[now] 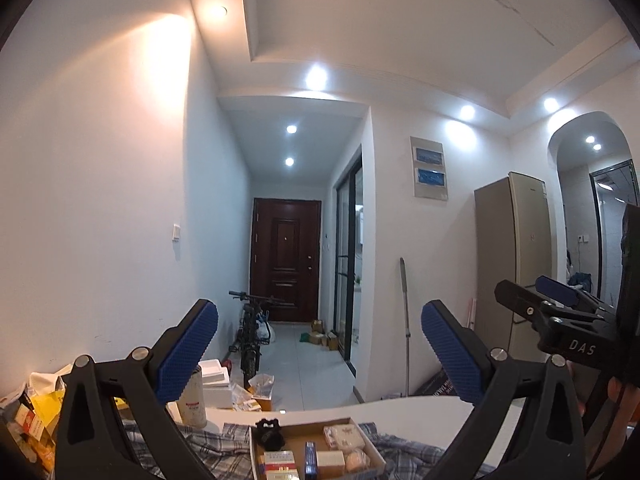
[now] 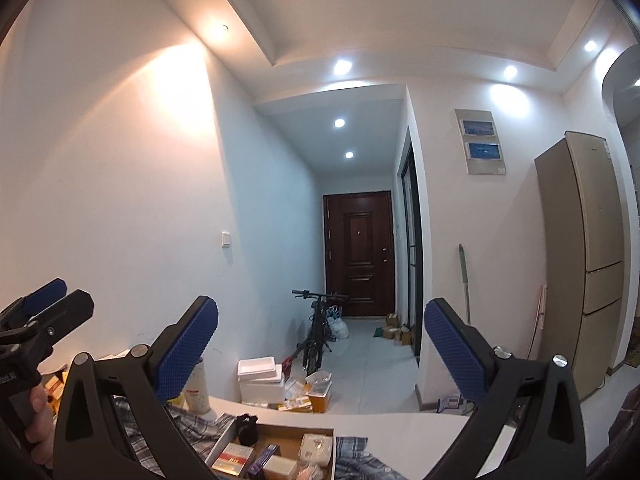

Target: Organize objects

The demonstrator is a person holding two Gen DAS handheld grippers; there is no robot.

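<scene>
Left claw (image 1: 319, 332), right claw (image 2: 321, 334): wide open, empty, raised above cardboard tray (image 1: 370, 446) on bench (image 1: 420, 412).

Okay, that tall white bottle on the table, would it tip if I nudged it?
Probably. The bottle stands upright, tall and narrow, so a push near the top would likely topple it. Being round, it might then roll toward the checked cloth.

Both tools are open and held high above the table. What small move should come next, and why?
Probably tilt both down toward the cardboard tray. The left tool and right tool are open and empty, aimed at the hallway, while the tray's small boxes and the black object sit at the bottom edge of both views.
</scene>
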